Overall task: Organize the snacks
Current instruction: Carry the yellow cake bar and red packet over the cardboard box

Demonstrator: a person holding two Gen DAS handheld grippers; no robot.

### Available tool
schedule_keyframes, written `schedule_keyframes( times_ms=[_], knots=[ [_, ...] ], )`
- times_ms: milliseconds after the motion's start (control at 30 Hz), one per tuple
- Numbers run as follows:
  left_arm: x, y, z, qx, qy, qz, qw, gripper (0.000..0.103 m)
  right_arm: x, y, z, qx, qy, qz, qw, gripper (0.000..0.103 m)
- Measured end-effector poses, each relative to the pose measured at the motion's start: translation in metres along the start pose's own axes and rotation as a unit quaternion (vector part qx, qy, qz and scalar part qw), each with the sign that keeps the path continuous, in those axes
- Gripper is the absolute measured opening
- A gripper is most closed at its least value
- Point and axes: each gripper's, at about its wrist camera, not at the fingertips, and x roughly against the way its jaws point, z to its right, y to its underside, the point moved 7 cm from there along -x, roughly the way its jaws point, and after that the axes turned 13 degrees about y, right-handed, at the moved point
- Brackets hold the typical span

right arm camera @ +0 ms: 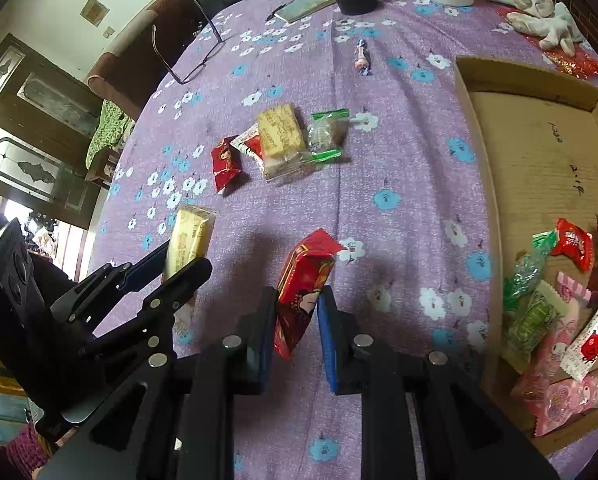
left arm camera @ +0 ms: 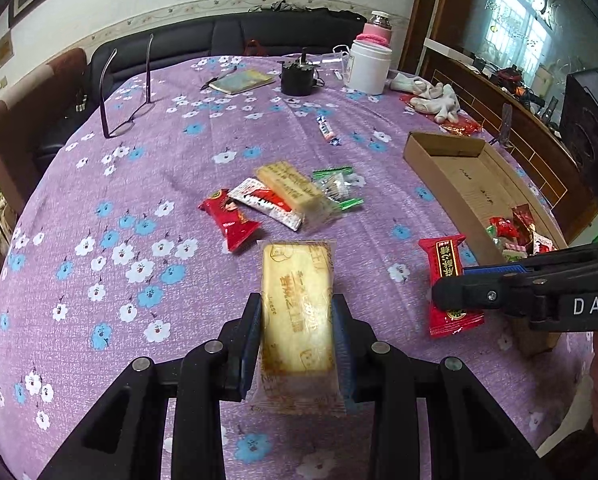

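Note:
My left gripper (left arm camera: 297, 312) is shut on a yellow cake packet (left arm camera: 297, 300) and holds it above the purple flowered tablecloth (left arm camera: 139, 184). My right gripper (right arm camera: 297, 304) is shut on a red snack packet (right arm camera: 303, 280), also above the cloth; it shows in the left wrist view too (left arm camera: 447, 280). A small pile of snacks lies mid-table: a red packet (left arm camera: 231, 218), a red-white packet (left arm camera: 267, 202), a yellow cake packet (left arm camera: 295, 186) and a green-edged clear packet (left arm camera: 339, 188). The cardboard box (right arm camera: 539, 152) on the right holds several snacks (right arm camera: 559, 320) at its near end.
A wrapped candy (left arm camera: 327, 130) lies further back. Eyeglasses (left arm camera: 127, 92), a notebook with a pen (left arm camera: 241, 80), a black device (left arm camera: 297, 76), a white jar (left arm camera: 369, 66) and white gloves (left arm camera: 435, 96) sit along the far side. A dark sofa stands behind the table.

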Motion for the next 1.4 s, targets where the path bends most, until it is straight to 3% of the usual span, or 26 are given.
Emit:
schedule_keyframes(
  times_ms=[367,800,1100,1400],
  knots=[
    [-0.002,-0.002,0.021,-0.008,0.002,0.002,1.0,0.035,0.011,0.002,0.017,-0.004,-0.002,0.01,1.0,0.02],
    [-0.02,-0.019,0.074,-0.039,0.036,-0.004,0.9986,0.035,0.034,0.007,0.075,-0.051,0.013,0.031,0.998,0.02],
    [-0.042,-0.04,0.135,-0.086,0.074,-0.017,0.9934,0.035,0.049,0.014,0.135,-0.113,0.032,0.045,0.992,0.02],
    [-0.081,-0.046,0.202,-0.104,0.138,-0.06,0.9831,0.034,0.053,0.026,0.191,-0.168,0.058,0.041,0.983,0.02]
  ],
)
